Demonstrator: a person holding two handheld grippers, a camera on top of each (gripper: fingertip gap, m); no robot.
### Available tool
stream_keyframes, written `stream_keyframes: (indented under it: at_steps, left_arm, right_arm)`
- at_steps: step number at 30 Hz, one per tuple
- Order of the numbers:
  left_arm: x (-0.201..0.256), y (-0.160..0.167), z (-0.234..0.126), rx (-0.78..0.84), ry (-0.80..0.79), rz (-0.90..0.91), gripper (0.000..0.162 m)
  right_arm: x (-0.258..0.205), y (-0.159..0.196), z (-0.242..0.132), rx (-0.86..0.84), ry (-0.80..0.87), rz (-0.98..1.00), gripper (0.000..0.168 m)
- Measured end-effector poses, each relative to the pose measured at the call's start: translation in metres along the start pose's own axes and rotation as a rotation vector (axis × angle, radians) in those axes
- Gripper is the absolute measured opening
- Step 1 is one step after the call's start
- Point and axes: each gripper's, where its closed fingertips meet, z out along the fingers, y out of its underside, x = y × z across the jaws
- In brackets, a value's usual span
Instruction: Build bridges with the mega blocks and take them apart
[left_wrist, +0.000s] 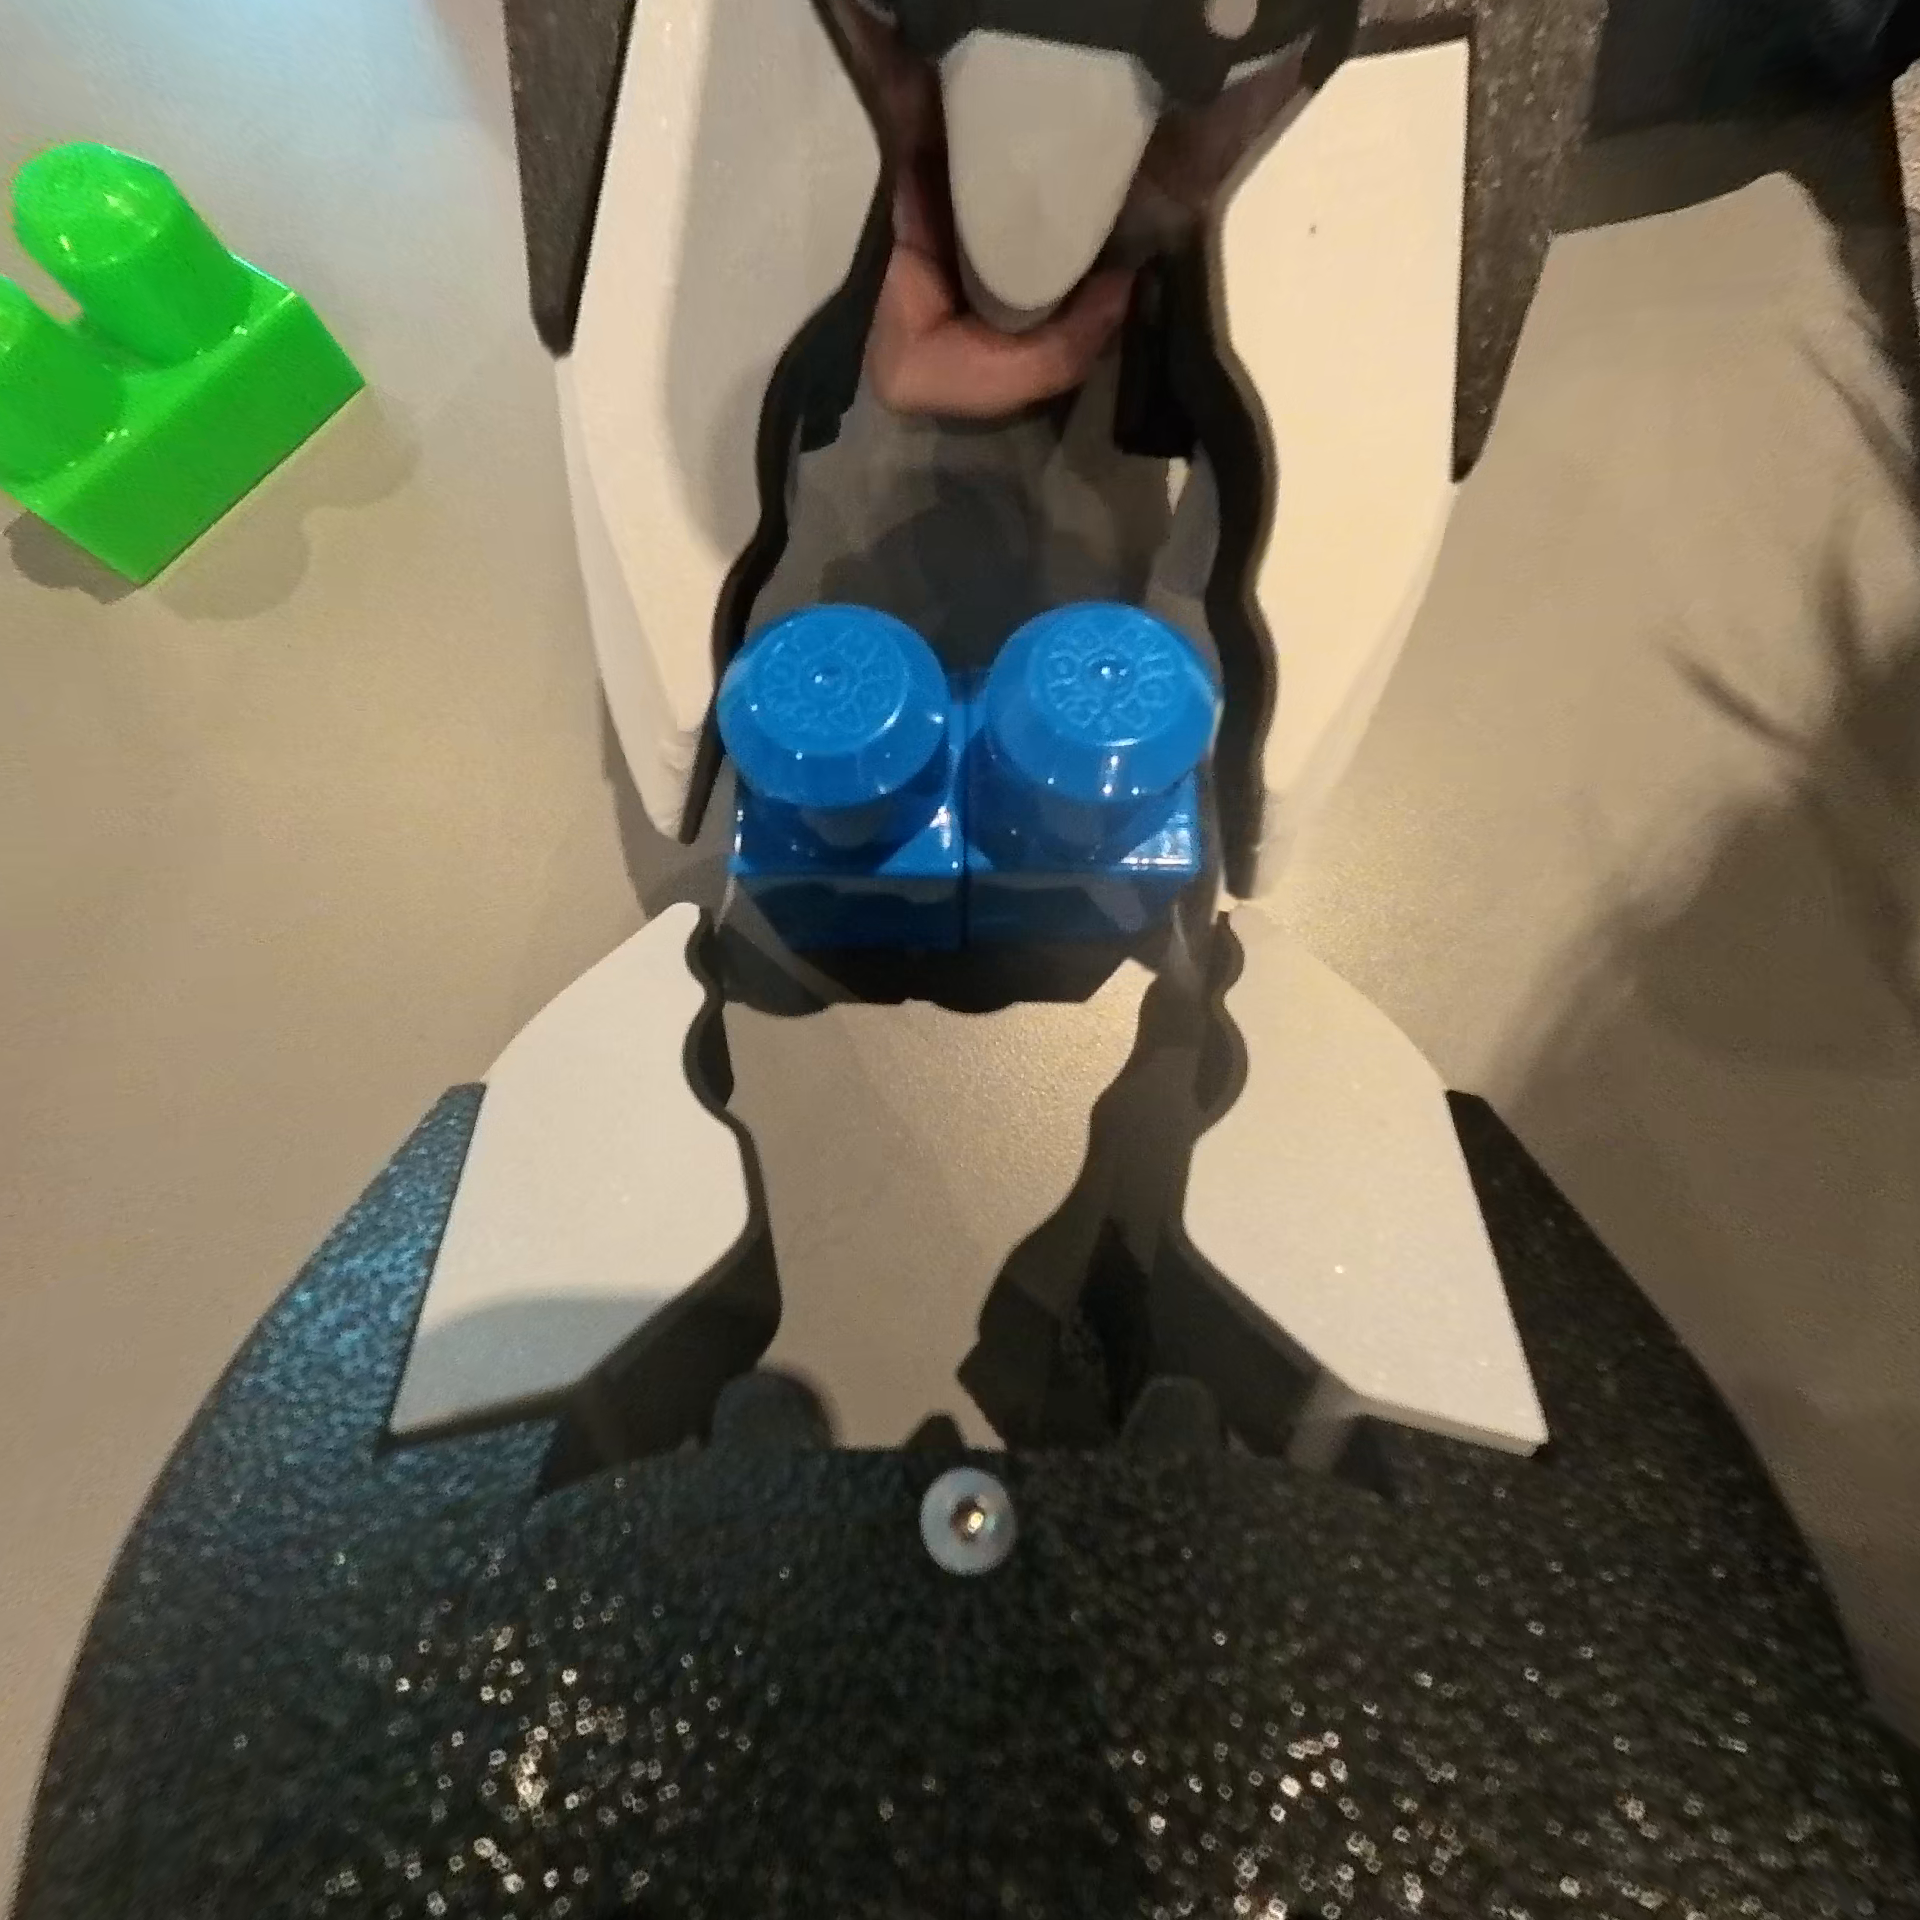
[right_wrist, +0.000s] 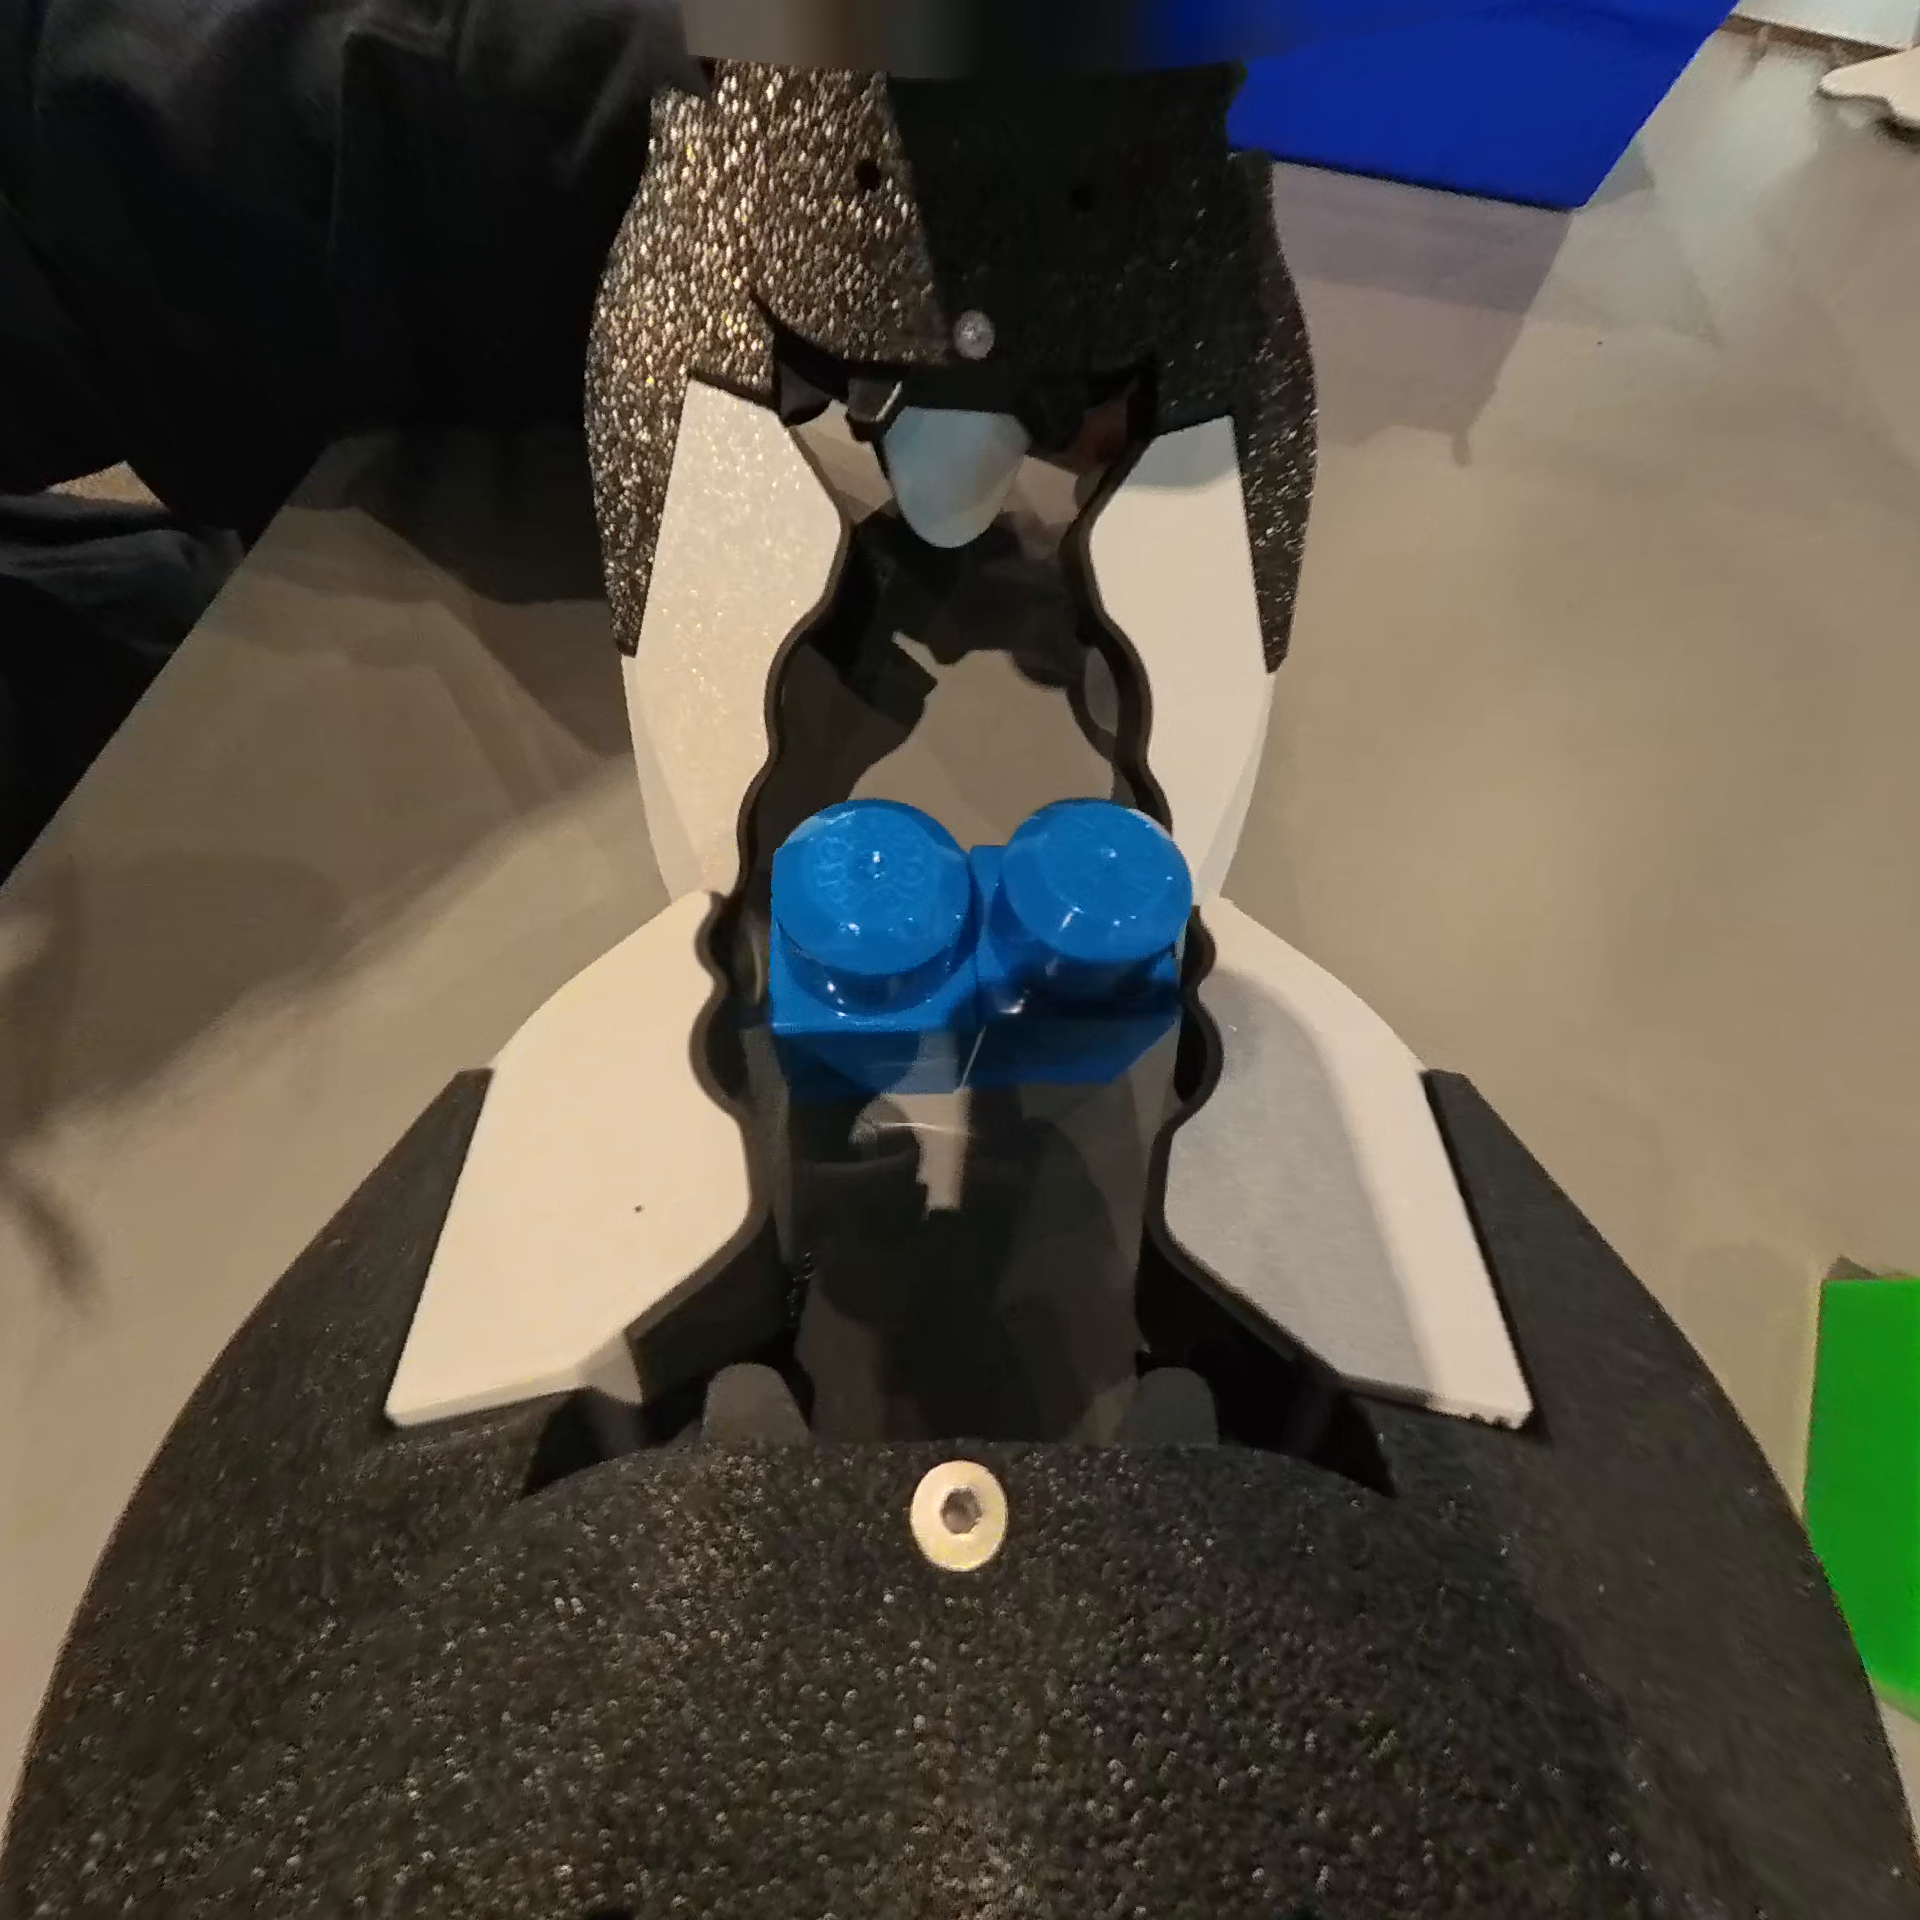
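Two blue one-stud blocks (left_wrist: 966, 790) stand side by side, studs up, on the beige table (left_wrist: 312, 883). My left gripper (left_wrist: 961, 920) comes in from the near side, and its fingertips press the outer sides of the pair at its near edge. My right gripper (right_wrist: 956, 920) faces it from the opposite side and clamps the same blue blocks (right_wrist: 977, 966) between its pads. The tips of the two grippers nearly meet around the blocks. A green two-stud block (left_wrist: 156, 384) lies on the table to the left, apart from both grippers.
The green block also shows at the right edge of the right wrist view (right_wrist: 1870, 1507). A blue box (right_wrist: 1455, 94) sits at the far end of the table. A person's dark sleeve (right_wrist: 260, 208) fills the upper left there. A hand (left_wrist: 977, 353) holds the right gripper's handle. Both grippers' tips are close together, under 4 cm apart.
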Motion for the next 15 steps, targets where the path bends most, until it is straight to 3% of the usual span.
stream_keyframes:
  at_steps: [15]
  left_arm:
    - [-0.0004,0.0000,-0.0003,0.000,0.000,-0.001,0.089]
  right_arm:
    - [0.0027,-0.0022,-0.0016,0.019,0.019,0.005,0.074]
